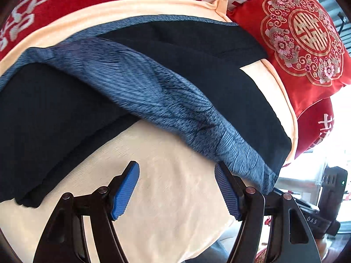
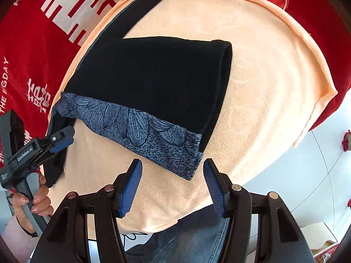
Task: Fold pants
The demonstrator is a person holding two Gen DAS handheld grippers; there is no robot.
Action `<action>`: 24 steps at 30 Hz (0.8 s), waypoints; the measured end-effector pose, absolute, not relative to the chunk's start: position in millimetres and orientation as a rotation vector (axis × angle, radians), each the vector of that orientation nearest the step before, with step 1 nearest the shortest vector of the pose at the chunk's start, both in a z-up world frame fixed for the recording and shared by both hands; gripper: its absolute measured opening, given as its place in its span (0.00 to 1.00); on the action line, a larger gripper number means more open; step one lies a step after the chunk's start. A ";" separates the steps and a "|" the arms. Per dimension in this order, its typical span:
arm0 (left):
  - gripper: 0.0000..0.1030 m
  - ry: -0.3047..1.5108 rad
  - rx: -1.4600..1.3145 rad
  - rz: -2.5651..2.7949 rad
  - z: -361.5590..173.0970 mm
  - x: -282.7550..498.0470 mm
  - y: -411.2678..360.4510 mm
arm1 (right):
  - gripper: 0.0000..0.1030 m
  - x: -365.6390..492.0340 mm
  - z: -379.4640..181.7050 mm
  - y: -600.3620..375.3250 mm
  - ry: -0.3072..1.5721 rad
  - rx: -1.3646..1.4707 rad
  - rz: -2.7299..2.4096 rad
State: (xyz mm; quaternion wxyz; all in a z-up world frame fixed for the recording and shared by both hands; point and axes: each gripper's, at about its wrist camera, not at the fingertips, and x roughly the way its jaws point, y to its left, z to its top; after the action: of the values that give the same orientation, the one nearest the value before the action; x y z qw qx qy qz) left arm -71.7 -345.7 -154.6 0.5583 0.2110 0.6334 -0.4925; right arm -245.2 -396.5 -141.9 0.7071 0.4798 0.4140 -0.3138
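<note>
On a peach cloth [image 1: 171, 197] seen from the left wrist camera, the dark pants [image 1: 197, 70] lie folded, their long axis running from lower left to upper right, with a blue patterned band [image 1: 153, 100] crossing diagonally over them. The left gripper [image 1: 176, 188] hovers just short of the band, jaws spread wide and holding nothing. A red embroidered cushion [image 1: 307, 41] sits just beside the pants at right; red fabric with white characters [image 1: 65, 2] borders the cloth's far edge. The pants' left end is cut off by the frame.

Across the same cloth [image 2: 263, 76] in the right wrist view, the pants [image 2: 153, 76] form a wedge, the folded edge pointing right and a narrow strip reaching toward the top. The patterned band [image 2: 142, 131] lies along the near edge. The right gripper [image 2: 173, 186] stands wide open and empty, just before the band's corner. At left, the left gripper [image 2: 62, 140], held by a hand [image 2: 37, 199], is near the pants' dark edge; whether it touches is unclear.
</note>
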 end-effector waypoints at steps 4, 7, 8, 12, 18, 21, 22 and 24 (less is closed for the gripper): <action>0.70 1.538 0.450 -1.129 -161.8 -70.4 -351.0 | 0.60 -253.4 -153.7 -406.0 0.918 1.109 -0.620; 0.70 1.549 0.418 -1.134 -161.8 -73.7 -358.5 | 0.60 -256.6 -157.9 -412.8 0.877 1.158 -0.529; 0.70 1.559 0.405 -1.131 -162.5 -74.7 -360.0 | 0.60 -256.2 -158.4 -414.5 0.866 1.173 -0.497; 0.71 1.567 0.389 -1.108 -164.7 -79.3 -363.4 | 0.16 -249.8 -163.7 -422.7 0.855 1.231 -0.398; 0.35 1.663 0.282 -1.085 -165.7 -77.2 -371.5 | 0.03 -231.5 -136.8 -438.4 0.861 1.243 -0.293; 0.35 1.644 0.244 -1.097 -150.8 -75.9 -379.5 | 0.03 -217.1 -100.0 -457.4 0.832 1.187 -0.247; 0.35 1.627 0.228 -1.107 -142.4 -73.7 -382.2 | 0.03 -210.3 -85.6 -467.3 0.817 1.165 -0.232; 0.35 1.581 0.204 -1.122 -125.7 -67.9 -392.5 | 0.03 -195.7 -57.8 -488.9 0.793 1.114 -0.212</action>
State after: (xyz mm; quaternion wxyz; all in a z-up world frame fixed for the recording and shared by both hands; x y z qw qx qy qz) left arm -67.9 -392.5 -125.7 0.5613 0.0865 0.6711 -0.4764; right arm -195.7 -488.9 -57.8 0.7701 0.5138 0.3654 -0.0975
